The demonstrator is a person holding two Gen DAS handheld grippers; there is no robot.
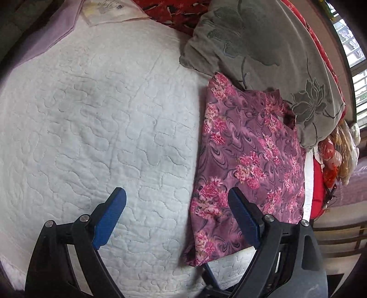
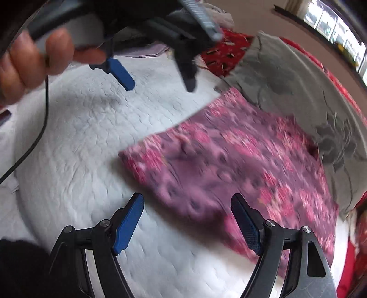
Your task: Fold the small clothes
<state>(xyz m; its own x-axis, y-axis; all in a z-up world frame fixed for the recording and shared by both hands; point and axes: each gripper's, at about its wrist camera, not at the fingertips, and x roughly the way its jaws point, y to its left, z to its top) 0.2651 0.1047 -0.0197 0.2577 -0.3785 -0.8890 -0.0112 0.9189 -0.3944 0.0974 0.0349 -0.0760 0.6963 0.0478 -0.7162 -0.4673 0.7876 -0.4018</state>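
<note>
A purple garment with pink flowers [image 1: 247, 165] lies folded flat on the white quilted bed cover [image 1: 91, 119], against a grey pillow. My left gripper [image 1: 176, 194] is open and empty, above the garment's left edge. In the right wrist view the garment [image 2: 229, 165] is blurred. My right gripper [image 2: 187, 201] is open and empty just above the garment's near corner. The left gripper [image 2: 158, 78] also shows there, held in a hand [image 2: 34, 59] at the top left, open above the quilt.
A grey pillow with a flower print [image 1: 263, 57] lies right of the garment. Red patterned fabric [image 1: 174, 11] is at the head of the bed. A lilac sheet [image 1: 45, 36] is at the far left. A black cable [image 2: 34, 137] hangs from the hand. Windows are at the right.
</note>
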